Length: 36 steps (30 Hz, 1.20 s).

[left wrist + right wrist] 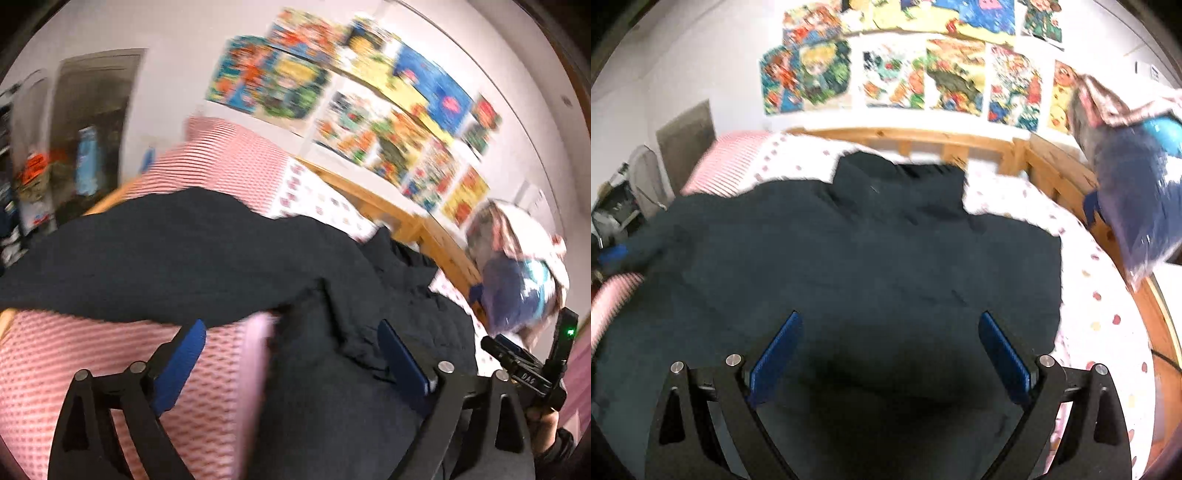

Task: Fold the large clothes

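Left wrist view looks across a bed where a dark navy garment (207,258) lies spread over a pink-and-white checked blanket (92,369), filling the middle of the frame from 9 o'clock across to 3 o'clock. The left gripper (291,354) sits at 6 o'clock with its blue pads (184,362) spread wide and nothing between them; the left pad is over the blanket and the right one over rumpled dark cloth. At 4 o'clock the black body of the right gripper (532,365) shows, and from this side I cannot tell how its jaws stand. A wooden bed rail (388,206) runs toward 2 o'clock, colourful posters (369,103) cover the wall at 12 o'clock, and a bag with blue contents (517,273) hangs at 3 o'clock. In the right wrist view the same garment (849,258) lies mostly flat on a white dotted sheet (1100,306), its collar or upper end (897,184) toward 12 o'clock and one side stretching to 9 o'clock. The right gripper (890,354) at 6 o'clock is also wide, both pads (1004,354) above the dark cloth and gripping none of it. The picture is blurred, so finer folds are unclear.
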Each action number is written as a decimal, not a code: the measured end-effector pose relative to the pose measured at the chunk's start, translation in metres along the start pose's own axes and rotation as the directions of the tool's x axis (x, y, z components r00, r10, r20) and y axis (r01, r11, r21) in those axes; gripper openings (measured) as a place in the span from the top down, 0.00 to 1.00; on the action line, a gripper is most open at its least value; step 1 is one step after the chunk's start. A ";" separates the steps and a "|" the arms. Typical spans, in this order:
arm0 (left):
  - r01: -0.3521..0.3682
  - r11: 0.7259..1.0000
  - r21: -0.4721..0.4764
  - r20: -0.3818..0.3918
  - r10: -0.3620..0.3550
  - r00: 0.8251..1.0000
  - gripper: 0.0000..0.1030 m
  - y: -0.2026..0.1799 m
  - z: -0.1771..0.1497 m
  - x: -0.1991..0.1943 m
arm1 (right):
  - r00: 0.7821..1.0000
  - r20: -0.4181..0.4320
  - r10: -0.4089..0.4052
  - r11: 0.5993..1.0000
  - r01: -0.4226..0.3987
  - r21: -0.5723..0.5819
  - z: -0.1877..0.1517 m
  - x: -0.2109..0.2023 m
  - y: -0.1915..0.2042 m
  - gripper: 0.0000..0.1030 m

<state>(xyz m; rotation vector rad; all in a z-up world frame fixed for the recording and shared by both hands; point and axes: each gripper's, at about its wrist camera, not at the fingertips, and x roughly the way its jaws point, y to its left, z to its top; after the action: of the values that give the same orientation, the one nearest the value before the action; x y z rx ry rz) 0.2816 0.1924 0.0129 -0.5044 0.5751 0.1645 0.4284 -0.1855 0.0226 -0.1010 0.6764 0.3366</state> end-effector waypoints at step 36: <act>-0.129 0.845 -0.519 0.283 0.313 0.907 0.94 0.168 0.005 -0.011 | 0.986 -0.130 -0.109 0.994 0.109 -0.007 -0.015 0.170 0.170 0.06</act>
<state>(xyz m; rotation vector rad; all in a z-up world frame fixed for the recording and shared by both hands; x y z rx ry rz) 0.2267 0.3402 -0.0464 -0.8800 0.2216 0.6301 0.4854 0.0181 -0.0934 -0.1605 0.7969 0.2261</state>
